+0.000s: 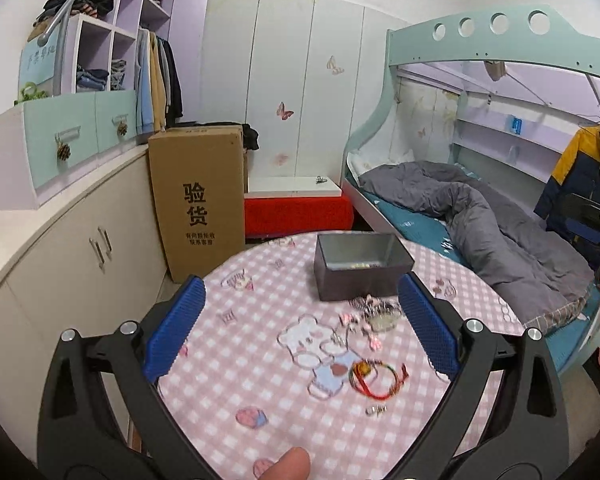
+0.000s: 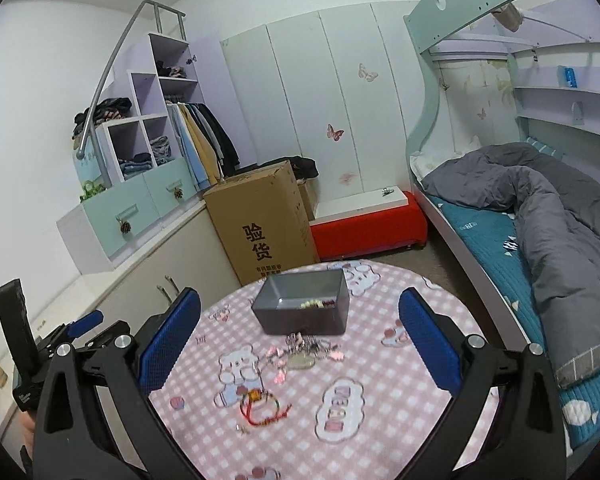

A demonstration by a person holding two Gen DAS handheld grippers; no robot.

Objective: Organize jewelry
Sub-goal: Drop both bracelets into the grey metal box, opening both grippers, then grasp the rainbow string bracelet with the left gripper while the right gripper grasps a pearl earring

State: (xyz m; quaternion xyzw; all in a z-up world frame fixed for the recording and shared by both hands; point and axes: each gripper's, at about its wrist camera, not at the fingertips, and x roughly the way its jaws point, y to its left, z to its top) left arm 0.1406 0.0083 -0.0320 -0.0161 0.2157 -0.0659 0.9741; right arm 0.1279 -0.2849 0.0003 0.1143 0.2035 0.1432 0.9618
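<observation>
A grey open box [image 1: 360, 266] [image 2: 302, 308] stands at the far side of a round table with a pink checked cloth [image 1: 268, 380] [image 2: 380, 420]. A few small pieces lie inside the box. A heap of silver and pink jewelry [image 1: 374, 314] [image 2: 304, 354] lies just in front of it. A red and green cord bracelet [image 1: 374, 380] [image 2: 262, 406] lies nearer. A small silver piece [image 1: 376, 410] sits beside it. My left gripper [image 1: 302, 328] is open and empty above the table. My right gripper [image 2: 300, 344] is open and empty too.
A tall cardboard box [image 1: 198, 200] [image 2: 262, 224] stands behind the table beside a red bench [image 1: 298, 212]. A bunk bed with a grey quilt [image 1: 480, 216] [image 2: 540, 208] is on the right. Cabinets [image 1: 80, 248] run along the left.
</observation>
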